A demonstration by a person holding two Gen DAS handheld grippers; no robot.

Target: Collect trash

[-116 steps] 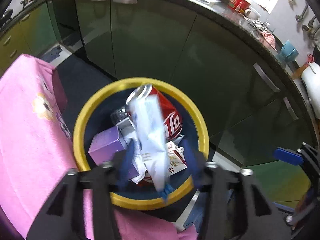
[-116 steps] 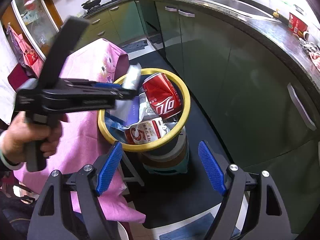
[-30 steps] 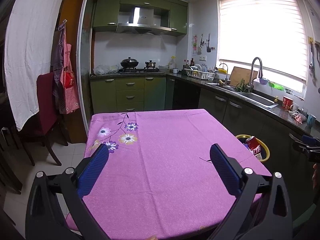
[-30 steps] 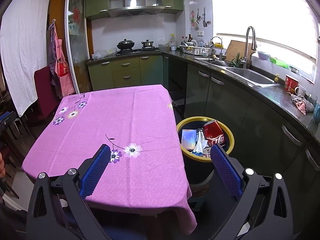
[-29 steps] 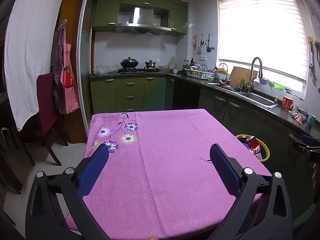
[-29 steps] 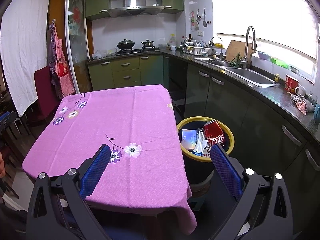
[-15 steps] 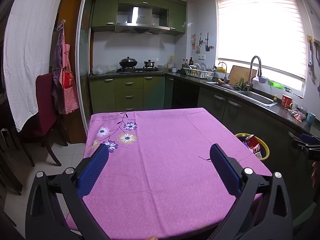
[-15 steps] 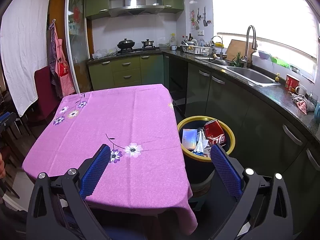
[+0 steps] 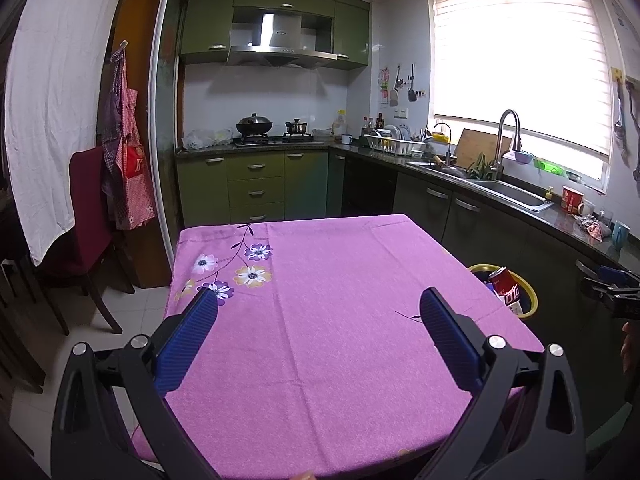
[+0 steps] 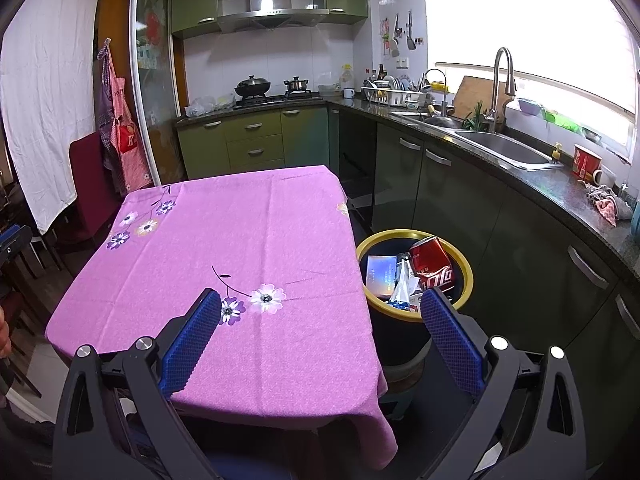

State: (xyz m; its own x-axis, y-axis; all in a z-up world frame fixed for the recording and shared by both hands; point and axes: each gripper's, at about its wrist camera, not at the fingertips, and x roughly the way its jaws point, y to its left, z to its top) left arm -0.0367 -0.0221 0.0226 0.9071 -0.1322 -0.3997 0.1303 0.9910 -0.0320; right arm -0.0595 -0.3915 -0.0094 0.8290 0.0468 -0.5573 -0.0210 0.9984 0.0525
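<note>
Rectangular table point(image 9: 340, 320) ahead of both jaws, covered by flower-printed purple cloth point(image 10: 240, 240); cloth surface bare.

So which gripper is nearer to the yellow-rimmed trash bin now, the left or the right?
Right. The right gripper hangs at the table corner beside the trash bin; the left gripper is across the table, the bin far to its right.

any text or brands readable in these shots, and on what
Red can in the bin: white script logo, too distorted to read for sure.
Purple box in the bin: a line of print, too small.
Red apron: a letter like "K", partly hidden.
Red cup on the counter: print blurred.
Range hood: small badge, unreadable.
</note>
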